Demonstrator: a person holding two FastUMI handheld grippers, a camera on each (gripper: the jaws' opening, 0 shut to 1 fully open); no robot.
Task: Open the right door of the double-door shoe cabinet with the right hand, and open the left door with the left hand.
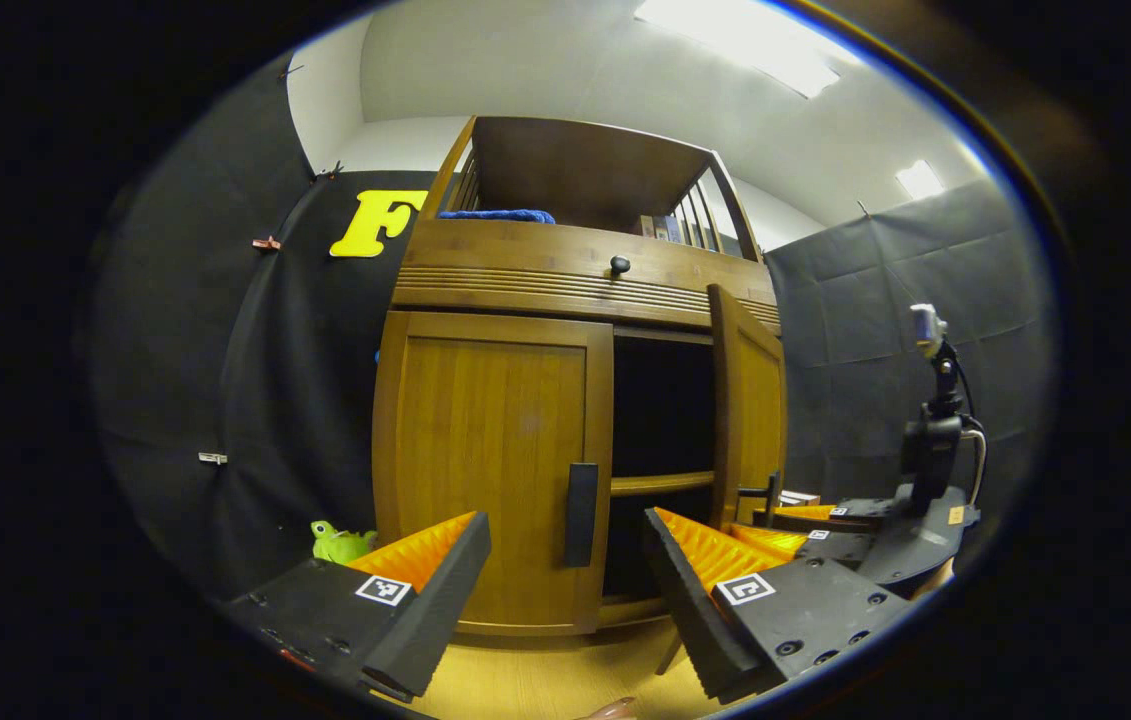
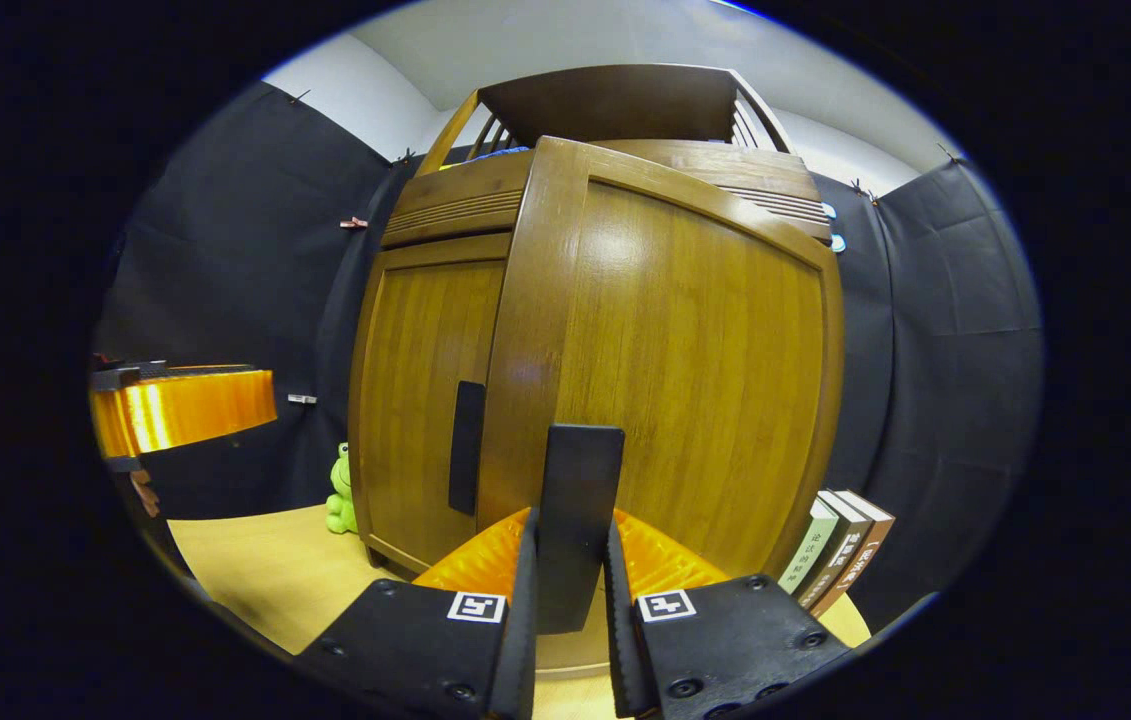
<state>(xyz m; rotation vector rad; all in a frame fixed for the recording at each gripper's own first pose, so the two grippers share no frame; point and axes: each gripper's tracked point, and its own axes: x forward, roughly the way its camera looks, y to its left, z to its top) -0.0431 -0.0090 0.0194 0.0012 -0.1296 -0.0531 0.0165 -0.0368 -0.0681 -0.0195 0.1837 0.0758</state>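
- My left tool [image 1: 565, 590] is level and points at the cabinet [image 1: 565, 270] from close in; its fingers are spread wide with nothing between them.
- The left door [image 1: 490, 465] is shut, and its handle [image 1: 581, 514] stands in the gap between my left fingers, farther off and not touched.
- My right tool [image 2: 570, 590] is closed on the right door's handle [image 2: 577, 520], one finger pressing each side of it.
- The right door [image 2: 685, 370] stands swung out from the cabinet; in the left gripper view it [image 1: 750, 410] is seen nearly edge-on, with a dark opening and a shelf [image 1: 660, 484] beside it.
- In the left gripper view my right tool [image 1: 805, 530] sits low at the right door's edge.
- A green toy [image 1: 340, 543] lies on the surface [image 2: 255, 570] left of the cabinet.
- Books [image 2: 840, 550] lean at the cabinet's right; their spines carry writing too small for me to read.
- Each tool carries square black-and-white markers.
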